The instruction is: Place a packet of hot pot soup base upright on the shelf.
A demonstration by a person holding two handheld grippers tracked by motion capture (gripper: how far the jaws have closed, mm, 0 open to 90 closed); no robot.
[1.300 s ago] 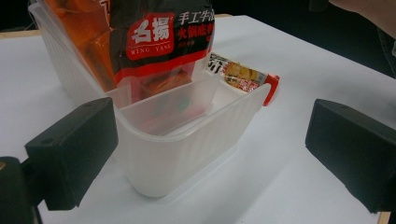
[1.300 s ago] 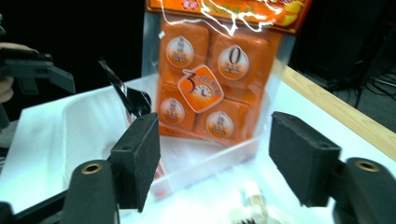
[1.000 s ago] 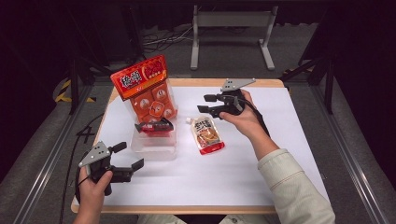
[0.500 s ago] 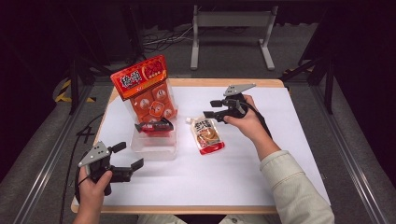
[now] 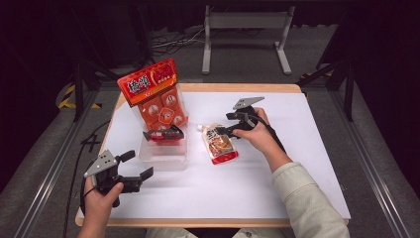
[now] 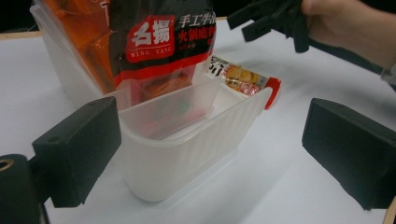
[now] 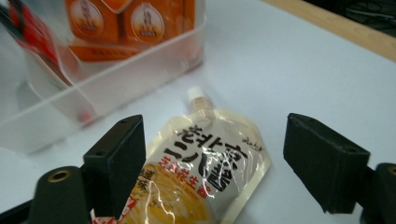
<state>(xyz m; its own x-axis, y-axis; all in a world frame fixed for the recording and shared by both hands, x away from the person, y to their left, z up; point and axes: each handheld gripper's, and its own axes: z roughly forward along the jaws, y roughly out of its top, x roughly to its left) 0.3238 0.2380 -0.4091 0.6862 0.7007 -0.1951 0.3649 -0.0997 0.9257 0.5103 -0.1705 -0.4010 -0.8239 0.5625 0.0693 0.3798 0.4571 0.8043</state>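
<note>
A clear plastic bin [image 5: 163, 151] holding tall orange snack packs [image 5: 156, 96] sits beyond the idle, empty, open left gripper [image 5: 136, 171]. The right gripper [image 5: 224, 124] has dropped toward the cream spouted foil pouch [image 7: 210, 163] lying flat beneath it; its jaws have just been opening and now straddle the pouch without pressing, so a pickup looks imminent.

The dark packet [image 6: 163, 42] in the clear bin [image 6: 187, 140] reads "名揚 MING YANG 手工牛油"

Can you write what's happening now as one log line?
right gripper: open, jaws just opening, over pouch | left gripper: open, idle | bin: two packs inside
</note>
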